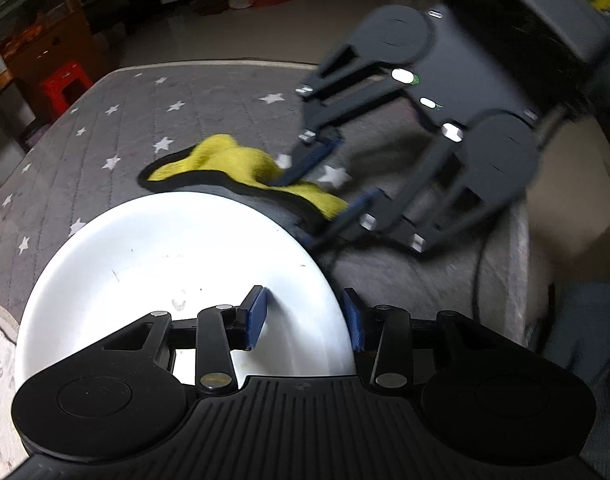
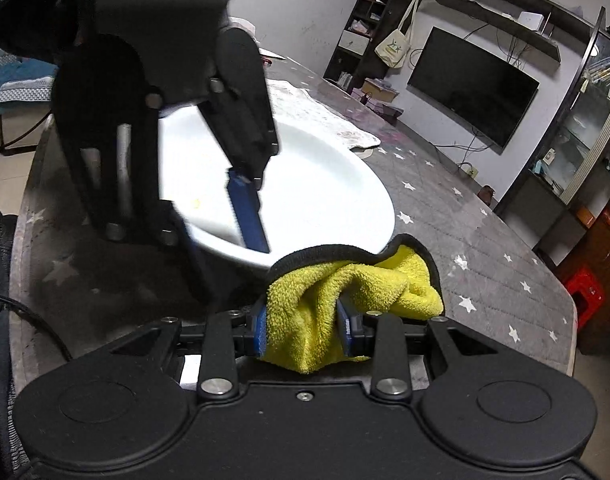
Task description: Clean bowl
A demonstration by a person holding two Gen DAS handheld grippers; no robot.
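Left wrist view: my left claw (image 1: pixel 305 318) sits at the bottom centre of the frame, its blue pads (image 1: pixel 255 316) straddling the right-hand rim of the white bowl (image 1: pixel 153 264), one pad inside the bowl, the other outside. The pads look closed onto the rim, gripping it. Bowl fills the lower left, resting on the grey star-print table (image 1: pixel 117 120); a few small specks show on its inner surface. Beyond the bowl's far rim lies the yellow cloth (image 1: pixel 241 164), black-edged, in mid frame. The right claw (image 1: pixel 325 192) comes in from the upper right, motion-blurred, its blue fingers pinched on the cloth's right end. A red stool (image 1: pixel 65 88) stands at the upper left, off the table.

Right wrist view: right claw (image 2: pixel 305 328) at bottom centre, pressed together on a bunch of the yellow cloth (image 2: pixel 345 292), which spills out to the right of the pads. Cloth sits just beside the near rim of the bowl (image 2: pixel 325 184), mid frame. Left claw (image 2: pixel 247 216) reaches down from the upper left, one blue finger inside the bowl against the wall. A dark television (image 2: pixel 473 84) hangs on the wall at the upper right.
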